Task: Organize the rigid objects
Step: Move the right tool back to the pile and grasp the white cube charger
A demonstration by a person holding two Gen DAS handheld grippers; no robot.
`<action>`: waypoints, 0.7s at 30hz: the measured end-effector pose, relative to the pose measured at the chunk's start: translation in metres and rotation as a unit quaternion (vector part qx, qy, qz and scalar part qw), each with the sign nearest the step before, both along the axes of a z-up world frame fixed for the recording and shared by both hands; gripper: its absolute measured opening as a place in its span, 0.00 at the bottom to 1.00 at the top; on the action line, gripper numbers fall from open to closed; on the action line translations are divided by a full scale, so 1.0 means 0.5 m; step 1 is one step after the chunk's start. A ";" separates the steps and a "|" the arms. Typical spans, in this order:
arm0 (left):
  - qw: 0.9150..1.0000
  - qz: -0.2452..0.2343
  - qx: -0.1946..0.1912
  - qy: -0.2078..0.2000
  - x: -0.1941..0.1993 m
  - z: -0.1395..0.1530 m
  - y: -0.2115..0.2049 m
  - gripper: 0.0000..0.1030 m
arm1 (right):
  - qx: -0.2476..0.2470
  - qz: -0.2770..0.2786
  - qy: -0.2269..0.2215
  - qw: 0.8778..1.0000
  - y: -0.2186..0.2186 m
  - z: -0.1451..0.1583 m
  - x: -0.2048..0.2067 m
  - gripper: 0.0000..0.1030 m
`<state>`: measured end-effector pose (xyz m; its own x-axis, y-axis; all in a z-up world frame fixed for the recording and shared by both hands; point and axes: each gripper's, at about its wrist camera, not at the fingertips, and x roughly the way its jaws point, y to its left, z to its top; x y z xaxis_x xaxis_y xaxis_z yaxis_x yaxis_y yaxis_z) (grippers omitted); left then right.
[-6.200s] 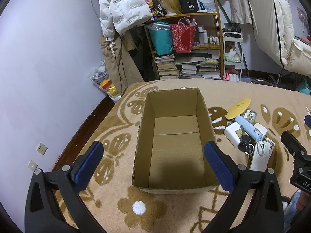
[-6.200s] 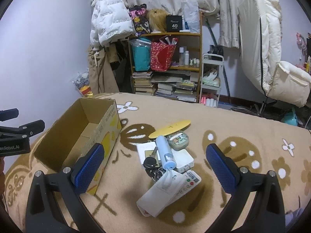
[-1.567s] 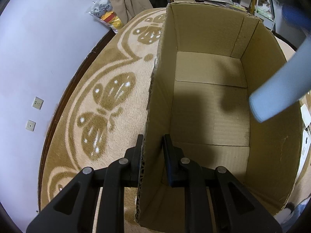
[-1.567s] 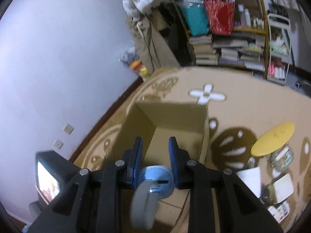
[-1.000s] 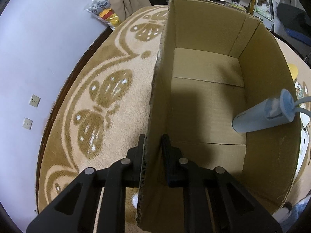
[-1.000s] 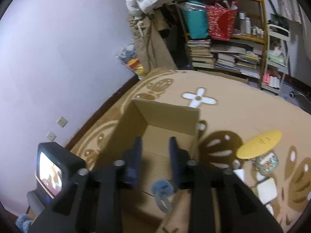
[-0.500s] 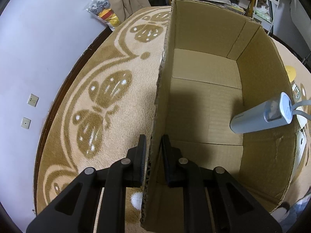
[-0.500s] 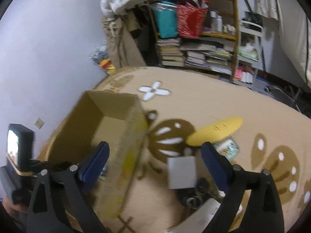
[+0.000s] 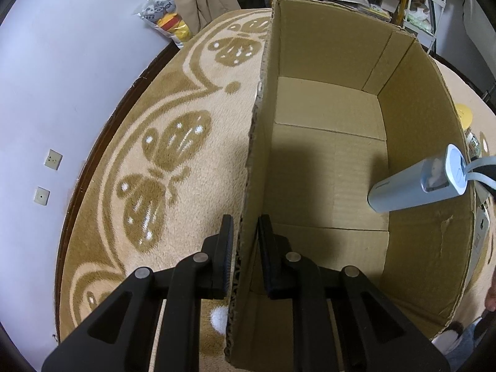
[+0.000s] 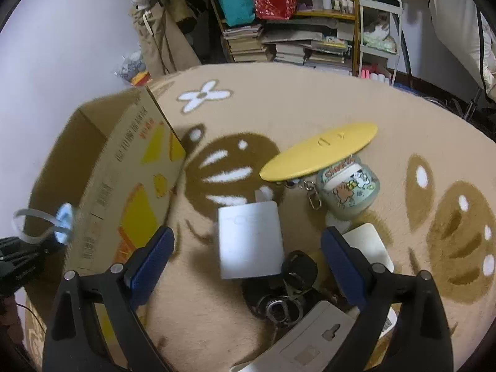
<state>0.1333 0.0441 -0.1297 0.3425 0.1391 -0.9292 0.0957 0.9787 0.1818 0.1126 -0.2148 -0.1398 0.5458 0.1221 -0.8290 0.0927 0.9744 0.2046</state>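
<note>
My left gripper (image 9: 244,241) is shut on the left wall of the open cardboard box (image 9: 328,167). A light blue cylinder (image 9: 415,186) with a strap leans inside against the box's right wall; its top also shows in the right wrist view (image 10: 63,221). My right gripper (image 10: 248,251) is open and empty above a pile on the carpet: a white square charger (image 10: 249,245), a key bunch (image 10: 288,288), a yellow oval board (image 10: 319,152), a green cartoon case (image 10: 348,190) and a white flat box (image 10: 369,245). The box (image 10: 124,186) stands to the left of the pile.
A patterned beige carpet (image 10: 310,99) covers the floor. A shelf with books and bags (image 10: 285,15) stands at the back wall. A white card package (image 10: 313,341) lies near the bottom edge. A purple wall (image 9: 46,108) with sockets runs to the box's left.
My right gripper let go of the blue cylinder into the box, opened, and swung right and down over the pile. My left gripper stays shut on the box wall.
</note>
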 end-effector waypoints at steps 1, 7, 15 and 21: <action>1.000 0.000 0.001 0.000 0.000 0.000 0.000 0.15 | 0.002 0.001 0.001 1.000 -0.002 -0.006 0.002 0.98; 1.000 -0.003 0.005 -0.002 -0.004 0.001 -0.004 0.15 | -0.001 0.003 -0.008 1.000 -0.004 -0.025 0.014 0.98; 1.000 -0.004 0.008 -0.002 -0.005 0.001 -0.008 0.15 | -0.010 0.031 -0.008 0.999 0.020 -0.034 0.033 0.77; 1.000 -0.005 0.012 -0.003 -0.006 0.001 -0.012 0.16 | -0.022 0.036 0.008 0.999 0.035 -0.050 0.042 0.69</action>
<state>0.1301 0.0381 -0.1294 0.3497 0.1574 -0.9235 0.1052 0.9729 0.2057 0.1337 -0.1973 -0.1649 0.5232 0.1249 -0.8430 0.0245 0.9866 0.1614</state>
